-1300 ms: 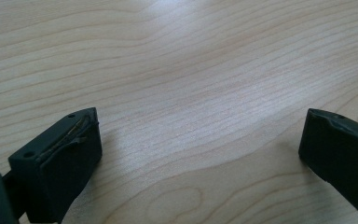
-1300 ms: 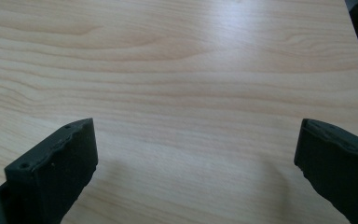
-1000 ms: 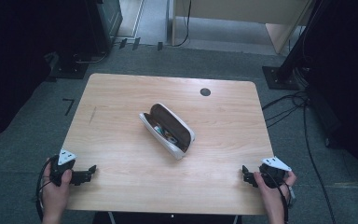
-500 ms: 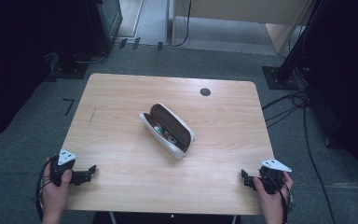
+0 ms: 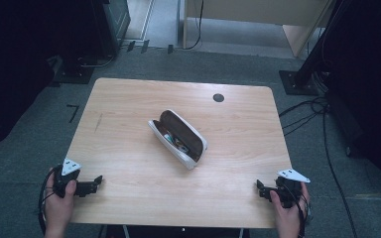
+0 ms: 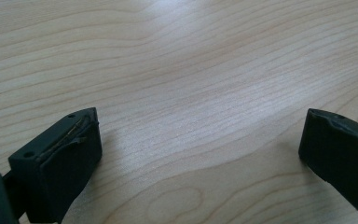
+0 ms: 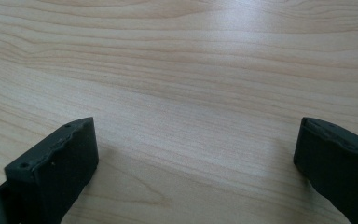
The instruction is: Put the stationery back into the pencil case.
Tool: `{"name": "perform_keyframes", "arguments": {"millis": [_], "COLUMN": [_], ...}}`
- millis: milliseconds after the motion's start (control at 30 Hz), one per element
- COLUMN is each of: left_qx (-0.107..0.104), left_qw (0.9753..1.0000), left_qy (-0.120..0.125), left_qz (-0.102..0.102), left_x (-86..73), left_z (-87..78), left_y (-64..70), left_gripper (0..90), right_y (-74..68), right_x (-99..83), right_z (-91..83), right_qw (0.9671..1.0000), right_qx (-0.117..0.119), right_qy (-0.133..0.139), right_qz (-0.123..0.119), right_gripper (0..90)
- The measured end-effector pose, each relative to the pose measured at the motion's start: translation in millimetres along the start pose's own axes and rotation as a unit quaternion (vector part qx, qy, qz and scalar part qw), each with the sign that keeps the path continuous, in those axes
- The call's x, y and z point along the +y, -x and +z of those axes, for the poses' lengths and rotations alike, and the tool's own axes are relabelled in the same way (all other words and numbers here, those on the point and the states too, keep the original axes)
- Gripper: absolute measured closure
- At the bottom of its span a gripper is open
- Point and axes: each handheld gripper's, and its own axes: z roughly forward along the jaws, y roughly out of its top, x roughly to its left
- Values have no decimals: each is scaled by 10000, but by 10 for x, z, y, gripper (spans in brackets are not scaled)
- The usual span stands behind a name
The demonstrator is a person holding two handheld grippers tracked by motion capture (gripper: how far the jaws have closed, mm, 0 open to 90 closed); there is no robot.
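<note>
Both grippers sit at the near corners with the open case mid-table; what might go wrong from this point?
1. The pencil case lies open, with small items inside; a push on one end may tip them out.
2. It lies diagonally, so the left gripper and right gripper, both open, meet it at different angles and might spin it rather than grasp it.
3. Nothing braces it on the smooth table, so it may slide.

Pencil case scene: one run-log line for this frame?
pencil case: open, mid-table, untouched | left gripper: open, near-left edge, empty | right gripper: open, near-right edge, empty | table: wood
</note>
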Motion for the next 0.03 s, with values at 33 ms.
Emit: {"name": "perform_keyframes", "arguments": {"millis": [33], "left_qx": [2], "left_qw": [10000], "left_qy": [-5], "left_qz": [3], "left_x": [1], "left_z": [0], "left_y": [-1], "left_gripper": [0], "right_y": [0], "right_x": [0], "right_z": [0], "right_qw": [10000], "right_qx": [0], "right_qy": [0], "right_qz": [2], "right_gripper": [0]}}
